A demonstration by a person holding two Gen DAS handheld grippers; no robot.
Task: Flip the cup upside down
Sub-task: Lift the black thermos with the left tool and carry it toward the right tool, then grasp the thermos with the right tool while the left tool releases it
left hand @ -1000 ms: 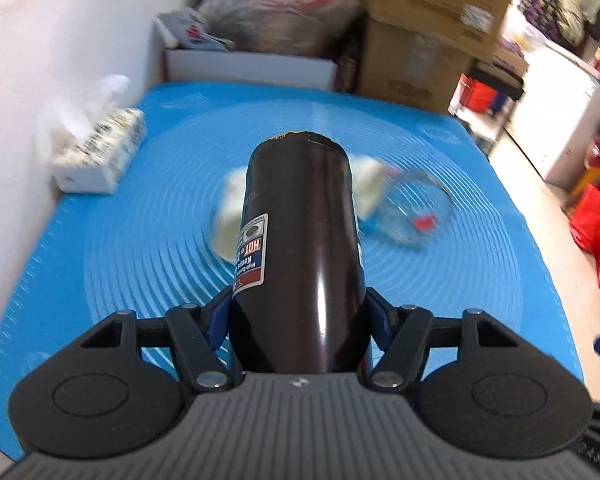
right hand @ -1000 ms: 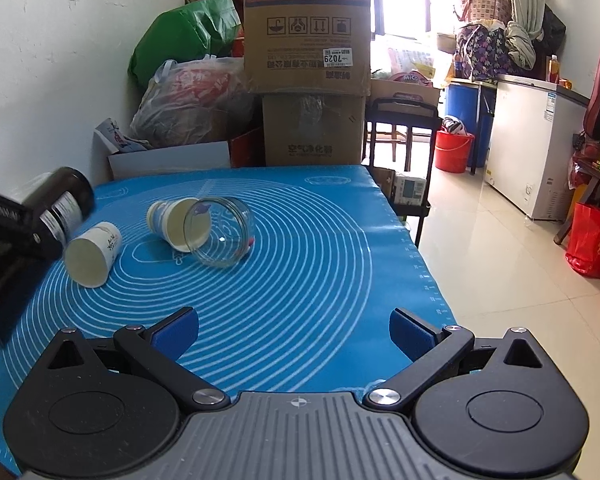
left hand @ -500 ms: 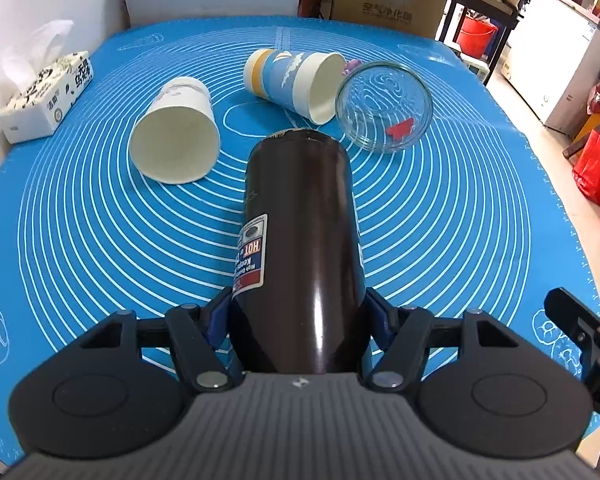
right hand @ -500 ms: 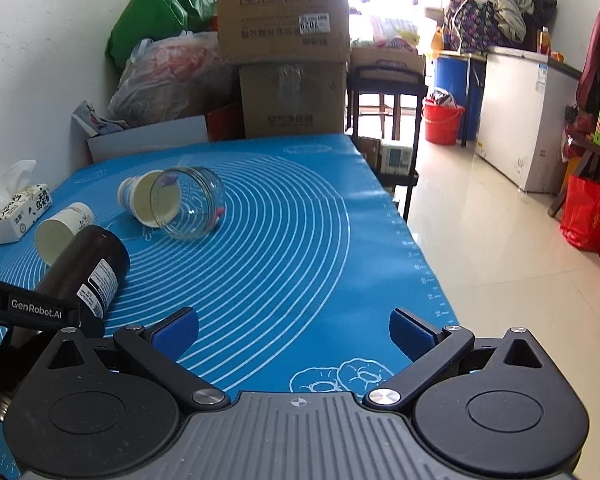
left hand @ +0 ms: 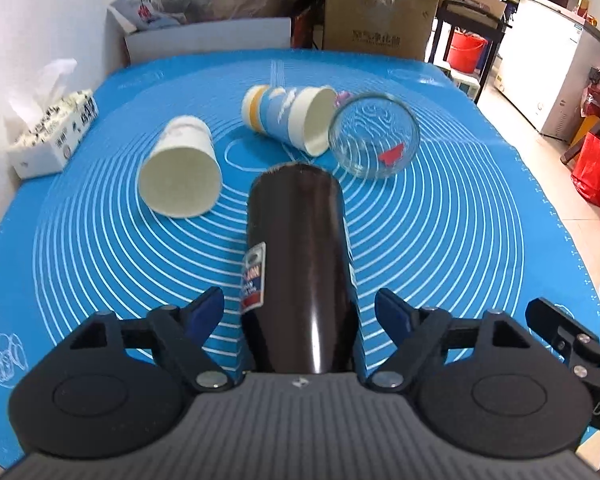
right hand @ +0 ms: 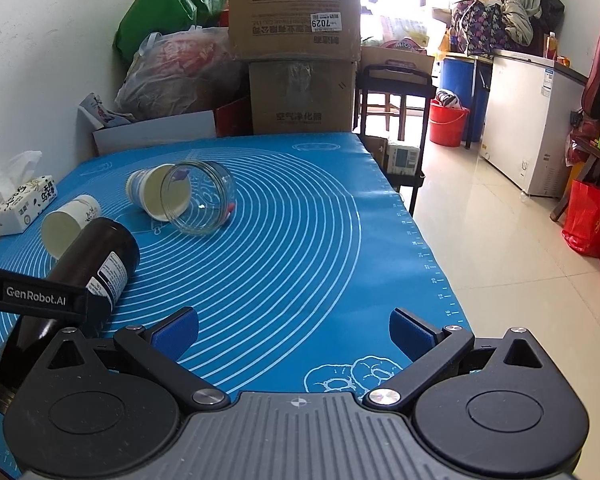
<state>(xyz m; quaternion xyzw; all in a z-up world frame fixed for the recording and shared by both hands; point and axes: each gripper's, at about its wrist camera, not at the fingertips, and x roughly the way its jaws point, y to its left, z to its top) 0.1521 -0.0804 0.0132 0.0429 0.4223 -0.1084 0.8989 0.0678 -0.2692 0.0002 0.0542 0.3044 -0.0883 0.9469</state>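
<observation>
A dark brown tumbler (left hand: 300,264) with a small label stands between the fingers of my left gripper (left hand: 298,312), base up and leaning in both views. The jaws are spread wide and neither blue pad touches it. In the right wrist view the tumbler (right hand: 88,276) is at the near left of the blue mat (right hand: 292,240), its threaded mouth end down. My right gripper (right hand: 294,330) is open and empty over the mat's front edge.
A white paper cup (left hand: 180,176), a blue-patterned paper cup (left hand: 288,118) and a clear glass jar (left hand: 374,136) lie on their sides mid-mat. A tissue pack (left hand: 52,136) sits at the left wall. Boxes and bags crowd the far edge. Floor lies to the right.
My left gripper opened and let go of the tumbler, which it was holding before. The tumbler came down onto the mat. The right gripper stayed open.
</observation>
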